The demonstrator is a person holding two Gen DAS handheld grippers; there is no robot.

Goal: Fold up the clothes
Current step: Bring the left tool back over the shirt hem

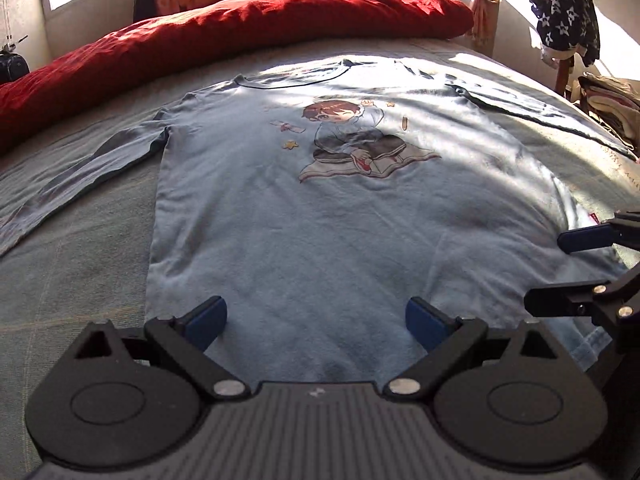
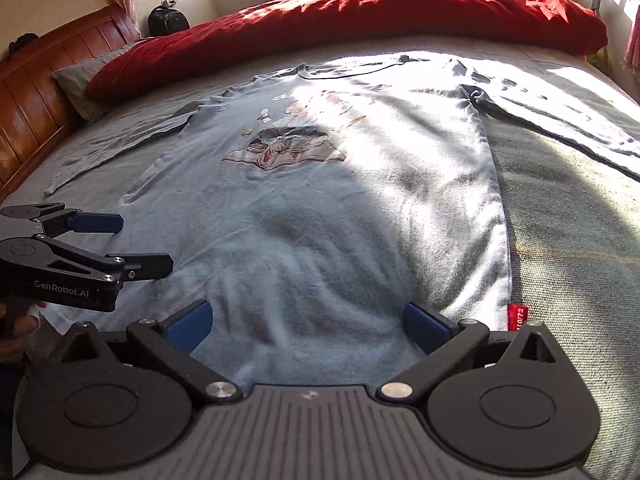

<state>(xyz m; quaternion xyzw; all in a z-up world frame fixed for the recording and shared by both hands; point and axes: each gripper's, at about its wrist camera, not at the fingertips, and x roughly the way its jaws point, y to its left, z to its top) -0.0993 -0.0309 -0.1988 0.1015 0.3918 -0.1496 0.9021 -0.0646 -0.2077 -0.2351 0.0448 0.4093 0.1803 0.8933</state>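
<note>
We stand at the foot edge of a wide bed covered in a grey-green woven spread, a rumpled red duvet heaped along its far side. Spread flat across the bed, print side up, lies a pale blue long-sleeved cotton shirt with a cartoon figure on the chest; its long axis runs straight away from us, hem nearest, collar toward the duvet, both sleeves stretched out to the sides. Our left gripper hovers low over the hem toward the shirt's left part, its blue-padded fingers spread wide and holding nothing. Our right gripper hangs likewise over the hem nearer the right side seam, fingers equally wide and empty, just beside a small red label sewn at that seam. The two grippers sit side by side, near each other, neither clearly touching the cloth. We judge the fold has not begun: each hand is nearest its own hem corner, and the shirt lies dead ahead of both pairs of fingers.
</note>
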